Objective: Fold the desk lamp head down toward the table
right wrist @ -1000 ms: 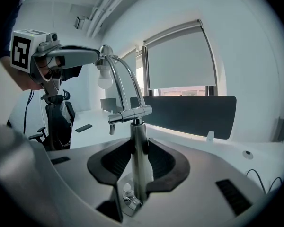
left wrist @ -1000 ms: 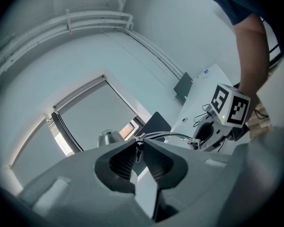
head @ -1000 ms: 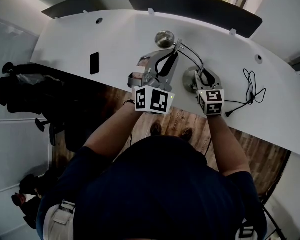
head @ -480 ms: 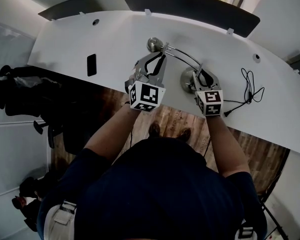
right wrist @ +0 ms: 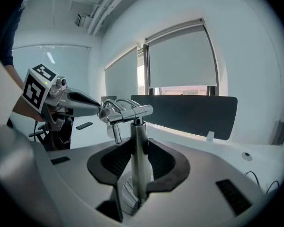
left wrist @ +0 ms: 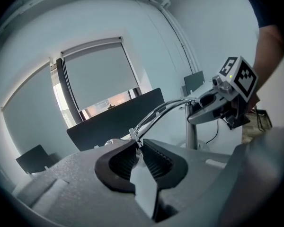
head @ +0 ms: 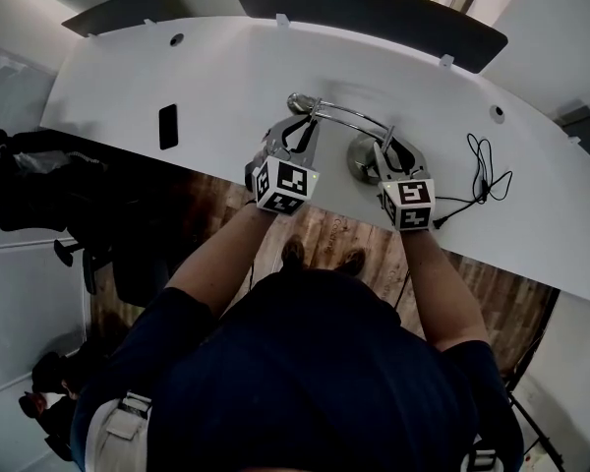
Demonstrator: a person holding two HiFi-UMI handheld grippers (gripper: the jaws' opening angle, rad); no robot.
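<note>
**Ana:** While the right gripper [head: 388, 150] is clamped round the upright post [right wrist: 139, 141], what is the left one for?

**Ben:** For the swing. The left gripper [head: 303, 128] has its jaws closed on the thin arm rods [left wrist: 156, 113], just behind the lamp head [head: 297, 101] — and that head hangs low over the white table [head: 177, 77], out to the left of the round base [head: 357, 158].

**Ana:** Is the head down on the table yet?

**Ben:** I cannot tell from above. It looks near, not plainly touching. I judge the fold nearly done.

**Ana:** So how do you finish it well?

**Ben:** Follow the arc of the hinge at the top of the post rather than pushing straight down. The rods are thin and smooth, and I would expect them to slip or twist between the pads if forced sideways. Go slowly over the last stretch so the head meets the table softly. The right hand should hold the post firm — if the base tips or slides, the effort moves the lamp instead of bending it.

**Ana:** And letting go?

**Ben:** Left first, once the head rests, then the post.
</note>
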